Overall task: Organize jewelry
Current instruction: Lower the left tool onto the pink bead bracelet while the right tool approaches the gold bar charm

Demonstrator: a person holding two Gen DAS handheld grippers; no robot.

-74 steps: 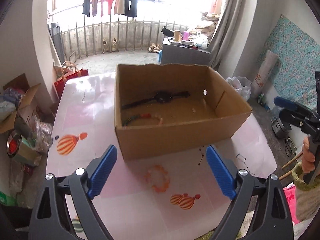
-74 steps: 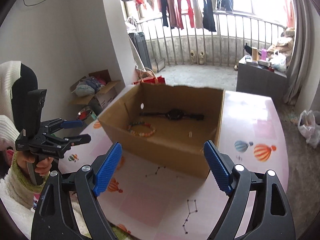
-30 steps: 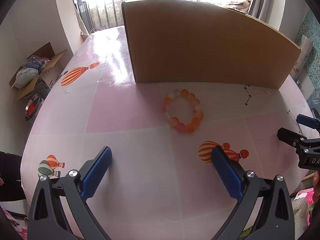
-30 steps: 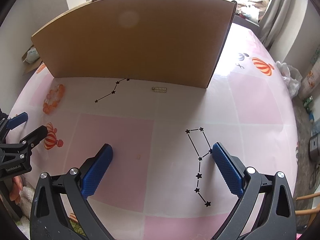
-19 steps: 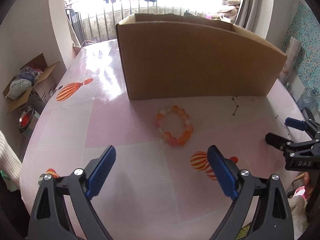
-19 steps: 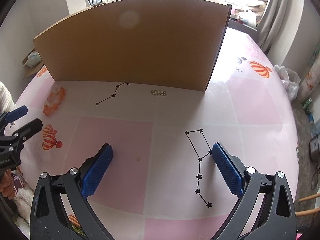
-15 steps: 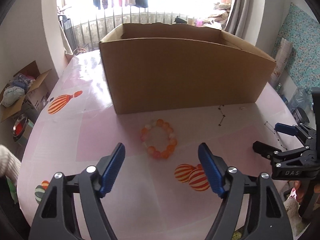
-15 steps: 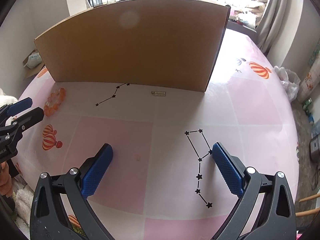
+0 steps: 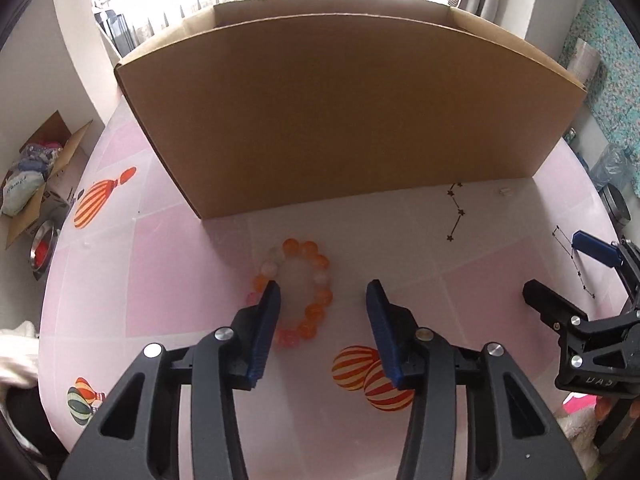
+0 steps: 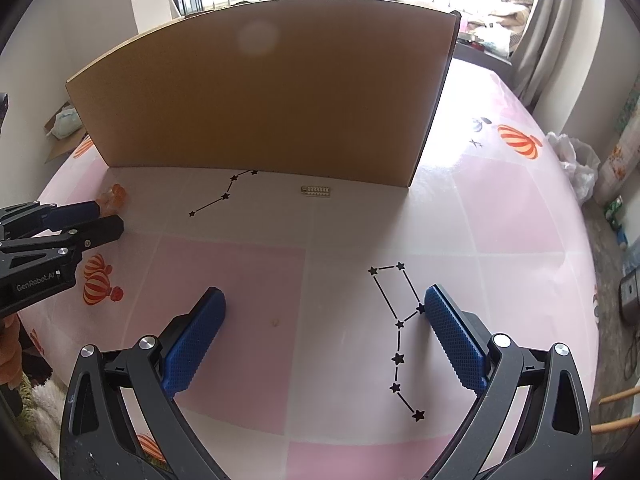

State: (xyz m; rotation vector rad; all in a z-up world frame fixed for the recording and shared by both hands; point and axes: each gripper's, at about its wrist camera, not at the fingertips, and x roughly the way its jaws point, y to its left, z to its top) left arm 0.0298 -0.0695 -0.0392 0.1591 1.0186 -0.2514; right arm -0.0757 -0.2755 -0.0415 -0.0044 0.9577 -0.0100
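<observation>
L wrist: left gripper is seen closing round the bead bracelet on the table by the cardboard box, pads not yet pressing. Beads prob. light, slippery, loosely strung; one side is best pinched.

R wrist: right gripper is held spread, empty.

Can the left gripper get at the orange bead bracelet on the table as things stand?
Probably yes. The left gripper is right over the bead bracelet, jaws closing around its right side with nothing between; the cardboard box stands behind, clear.
</observation>
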